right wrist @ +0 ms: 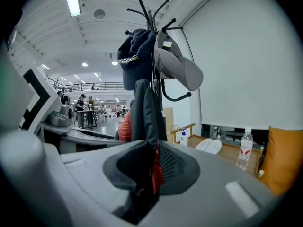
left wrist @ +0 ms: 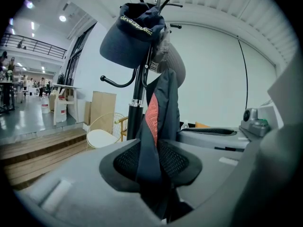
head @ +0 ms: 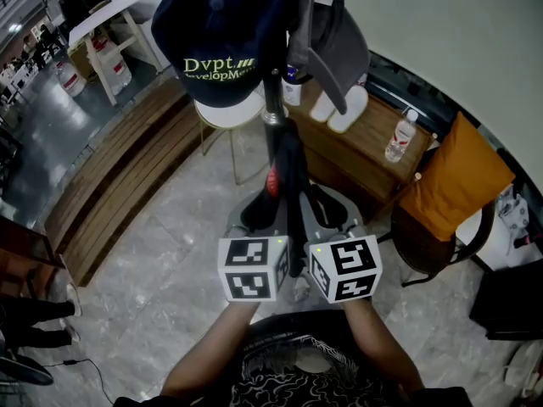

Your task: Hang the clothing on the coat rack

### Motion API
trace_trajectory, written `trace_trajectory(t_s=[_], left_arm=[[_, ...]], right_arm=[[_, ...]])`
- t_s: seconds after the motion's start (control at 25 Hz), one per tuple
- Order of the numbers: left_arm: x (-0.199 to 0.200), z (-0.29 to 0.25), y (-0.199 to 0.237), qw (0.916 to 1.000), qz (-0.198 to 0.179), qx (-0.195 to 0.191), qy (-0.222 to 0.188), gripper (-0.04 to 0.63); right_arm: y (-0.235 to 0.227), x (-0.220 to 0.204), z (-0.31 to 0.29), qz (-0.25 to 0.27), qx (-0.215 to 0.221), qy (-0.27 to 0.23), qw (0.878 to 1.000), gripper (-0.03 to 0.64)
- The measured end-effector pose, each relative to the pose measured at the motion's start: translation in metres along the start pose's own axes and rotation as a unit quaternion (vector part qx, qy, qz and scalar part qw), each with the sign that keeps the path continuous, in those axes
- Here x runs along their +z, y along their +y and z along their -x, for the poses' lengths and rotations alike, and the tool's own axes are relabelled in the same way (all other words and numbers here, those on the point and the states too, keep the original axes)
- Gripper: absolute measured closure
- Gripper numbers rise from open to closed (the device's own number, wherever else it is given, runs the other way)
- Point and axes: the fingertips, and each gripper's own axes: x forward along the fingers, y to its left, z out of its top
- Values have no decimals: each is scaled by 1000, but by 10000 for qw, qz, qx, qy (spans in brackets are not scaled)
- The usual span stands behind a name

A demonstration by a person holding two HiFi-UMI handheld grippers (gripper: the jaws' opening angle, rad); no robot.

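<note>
- Garment [head: 288, 172], dark with red lining, is pinched in both tongs and held in the air right in front of the coat rack [head: 273, 100] pole. It is not on any hook.
- Left gripper [left wrist: 154, 163]: jaws closed on a fold of the garment, cloth bunched between the pads.
- Right gripper [right wrist: 150, 168]: same, jaws clamped on the dark cloth, with red lining showing at the pinch.
- The two grippers sit side by side, close together, both aimed up at the rack.
- The rack top is occupied: navy cap [head: 219, 36] and grey cap [head: 335, 49] hang on upper hooks.
- Lower curved hook [right wrist: 179, 97] looks free in the right gripper view. Second free hook [left wrist: 115, 83] shows on the other side in the left gripper view.
- Step, my read: carry and lift towards the rack, hanging not yet done.
- The next move probably calls for raising the garment until the collar or a loop clears a free hook tip, draping it over, then easing both jaws off. I can't tell which part of the garment is gripped.
- Risk: the caps hang just above and could get knocked.
</note>
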Motion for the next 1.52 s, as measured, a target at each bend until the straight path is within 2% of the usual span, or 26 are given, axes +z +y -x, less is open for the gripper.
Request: trace_trajectory(t_s=[0.56, 0.84, 1.24, 1.32, 1.52], left_arm=[[0, 36, -18, 9998, 24, -100, -143, 505], [-11, 55, -27, 9997, -74, -214, -1, 506], [-13, 79, -28, 9995, -68, -261, -185, 508], [-16, 85, -28, 9994, -66, -278, -173, 517], [-18, 100, -34, 9991, -173, -345, -176, 590]], right_arm=[[23, 5, 38, 84, -23, -134, 9999, 557], [38, -4, 54, 101, -44, -73, 9999, 557], [58, -2, 73, 120, -16, -111, 9999, 558], [62, -2, 77, 123, -13, -112, 9999, 562], [67, -2, 90, 106, -58, -156, 9998, 589]])
